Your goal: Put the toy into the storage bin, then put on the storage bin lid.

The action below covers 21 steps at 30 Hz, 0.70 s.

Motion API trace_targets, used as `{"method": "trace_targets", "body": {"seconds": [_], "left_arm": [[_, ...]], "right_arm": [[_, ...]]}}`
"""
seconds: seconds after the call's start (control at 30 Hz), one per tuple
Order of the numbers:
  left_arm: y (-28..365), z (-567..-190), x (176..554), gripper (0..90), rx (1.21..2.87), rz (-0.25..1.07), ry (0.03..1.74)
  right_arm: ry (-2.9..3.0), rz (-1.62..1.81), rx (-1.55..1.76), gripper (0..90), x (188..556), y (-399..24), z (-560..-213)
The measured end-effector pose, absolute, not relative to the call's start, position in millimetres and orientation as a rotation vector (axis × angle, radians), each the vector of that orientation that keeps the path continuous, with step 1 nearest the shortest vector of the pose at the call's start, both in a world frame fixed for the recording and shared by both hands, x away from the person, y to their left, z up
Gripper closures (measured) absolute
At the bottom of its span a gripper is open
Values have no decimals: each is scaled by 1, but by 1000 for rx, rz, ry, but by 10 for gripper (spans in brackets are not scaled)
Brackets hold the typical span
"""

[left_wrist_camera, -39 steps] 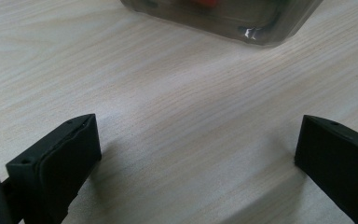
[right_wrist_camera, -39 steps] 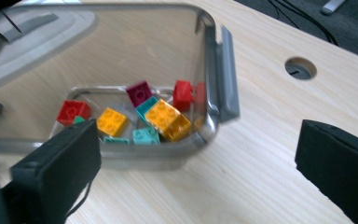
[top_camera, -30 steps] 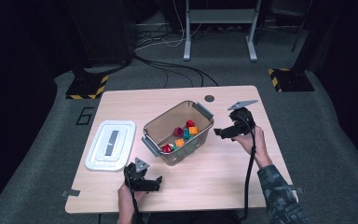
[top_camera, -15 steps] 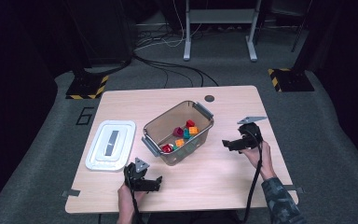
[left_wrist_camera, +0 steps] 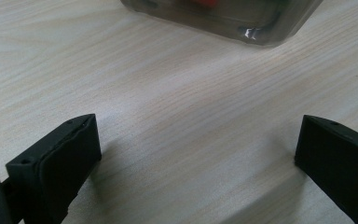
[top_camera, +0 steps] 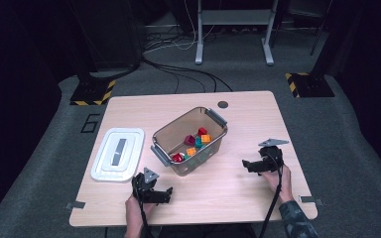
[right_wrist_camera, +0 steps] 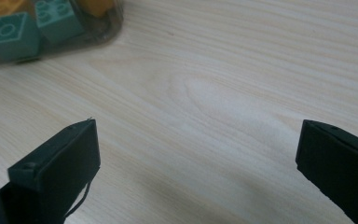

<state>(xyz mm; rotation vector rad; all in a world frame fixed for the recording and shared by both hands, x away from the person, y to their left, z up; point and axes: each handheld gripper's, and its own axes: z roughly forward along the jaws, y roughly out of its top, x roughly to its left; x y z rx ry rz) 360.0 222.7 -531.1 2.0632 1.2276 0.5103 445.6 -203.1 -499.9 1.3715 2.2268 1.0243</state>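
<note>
Left gripper (top_camera: 164, 192): low at near edge of table (top_camera: 248, 106), held by hand (top_camera: 135, 208) from below. Jaws spread wide in left gripper view, nothing between, bare wood under them. Finger pads (left_wrist_camera: 58, 161) just above tabletop, casting shadow.

Right gripper (top_camera: 247, 164): at right side of table, held by hand (top_camera: 279, 177), grey 3-cornered plate (top_camera: 273, 142) on top. Jaws released, wide apart in right gripper view, empty, only wood grain between.

Clear bin (top_camera: 191, 141): mid-table, lid off, grey handle at each end. Sits ahead of left fingertips, near but apart; bottom corner (left_wrist_camera: 256, 32) seen beyond left jaws. Off to the left of right fingertips, apart; rounded corner (right_wrist_camera: 107, 28) at upper left beyond right jaws.

Blocks (top_camera: 194, 144): inside bin, loose pile, red, orange, teal, dark red. 2 teal studded blocks (right_wrist_camera: 28, 28) visible thru bin wall, beyond right gripper's left finger; orange ones beside them at frame top. Red block (left_wrist_camera: 203, 3) seen thru wall ahead of left fingers, blurred.

White lid (top_camera: 118, 153): flat on table, grey strip in centre, just beside bin, up and left of left fingers, apart from them.

Dark round mark (top_camera: 222, 104): far side of table, beyond bin, well apart from both sets of fingers.

Cable (top_camera: 273, 208): trails from right gripper along forearm toward near edge.
</note>
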Motion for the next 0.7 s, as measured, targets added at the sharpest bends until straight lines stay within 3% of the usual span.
{"method": "trace_targets", "body": {"seconds": [0.27,0.7], "left_arm": [[223,-531,360,0,2065,512,1228],[222,-531,359,2,2051,532,1256]], "right_arm": [[2219,1007,1425,0,447,-210,-524],[2166,922,1372,0,443,-205,-529]]}}
